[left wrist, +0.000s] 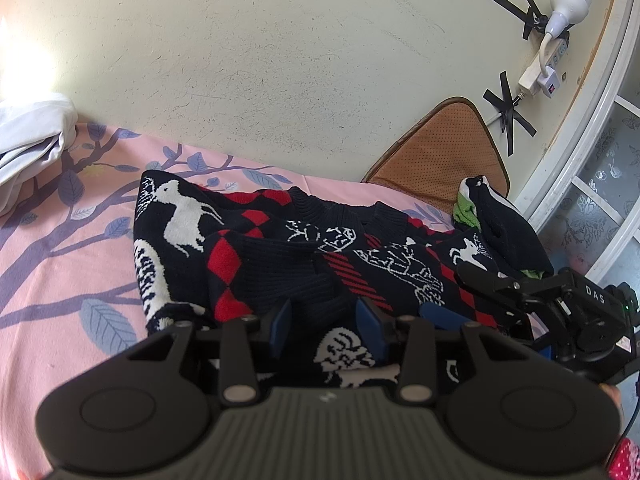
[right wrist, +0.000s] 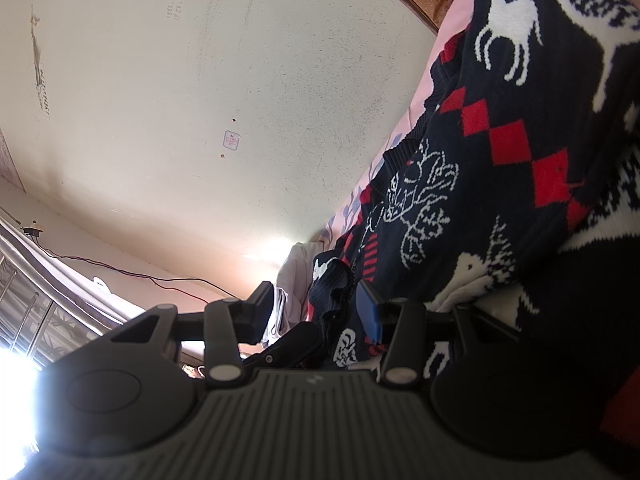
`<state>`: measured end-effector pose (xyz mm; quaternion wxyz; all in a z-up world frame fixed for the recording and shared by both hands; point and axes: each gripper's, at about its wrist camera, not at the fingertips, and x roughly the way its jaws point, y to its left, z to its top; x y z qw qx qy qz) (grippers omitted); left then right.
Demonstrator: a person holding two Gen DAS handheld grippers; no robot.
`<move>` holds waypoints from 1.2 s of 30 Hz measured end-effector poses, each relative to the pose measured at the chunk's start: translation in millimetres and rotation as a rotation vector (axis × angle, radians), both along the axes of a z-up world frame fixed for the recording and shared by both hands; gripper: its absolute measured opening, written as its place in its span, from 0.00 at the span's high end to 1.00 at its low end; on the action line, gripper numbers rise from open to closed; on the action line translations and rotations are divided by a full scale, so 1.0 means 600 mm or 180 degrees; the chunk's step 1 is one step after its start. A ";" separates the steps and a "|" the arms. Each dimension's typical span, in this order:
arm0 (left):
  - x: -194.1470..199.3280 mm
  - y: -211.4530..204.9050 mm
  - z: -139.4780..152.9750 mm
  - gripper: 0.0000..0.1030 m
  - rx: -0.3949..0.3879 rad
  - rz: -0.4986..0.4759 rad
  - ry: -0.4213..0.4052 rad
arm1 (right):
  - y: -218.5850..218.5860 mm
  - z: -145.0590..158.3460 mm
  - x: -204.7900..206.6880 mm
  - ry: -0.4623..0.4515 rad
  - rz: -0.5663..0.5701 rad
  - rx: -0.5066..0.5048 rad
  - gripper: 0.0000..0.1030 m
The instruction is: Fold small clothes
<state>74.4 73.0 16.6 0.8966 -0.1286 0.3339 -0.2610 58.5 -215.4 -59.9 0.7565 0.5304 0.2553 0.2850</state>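
Observation:
A navy knitted sweater (left wrist: 280, 256) with white deer and red diamonds lies rumpled on the pink bedsheet (left wrist: 60, 264). My left gripper (left wrist: 326, 322) is at its near edge, its blue pads closed on a thick fold of the dark knit. My right gripper (left wrist: 448, 296) comes in from the right and straddles the sweater's right edge. In the right wrist view the sweater (right wrist: 500, 152) fills the right side. There the right gripper (right wrist: 314, 306) stands open: a bunched cuff sits between the pads against the right one, with a clear gap to the left one.
A white cloth (left wrist: 32, 140) is heaped at the bed's left end. A brown cushion (left wrist: 440, 160) leans on the wall behind. A dark and green garment (left wrist: 492, 216) lies at the right. A lamp and power strip (left wrist: 560, 16) hang on the wall.

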 end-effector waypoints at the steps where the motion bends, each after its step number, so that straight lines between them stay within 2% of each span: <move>1: 0.000 0.000 0.000 0.64 0.0000 0.0000 0.0000 | 0.000 0.000 0.000 0.0000 0.0000 -0.0001 0.52; 36: 0.002 -0.001 0.000 0.60 0.0003 -0.0017 0.0006 | -0.002 0.000 0.004 -0.0007 0.0016 -0.0009 0.52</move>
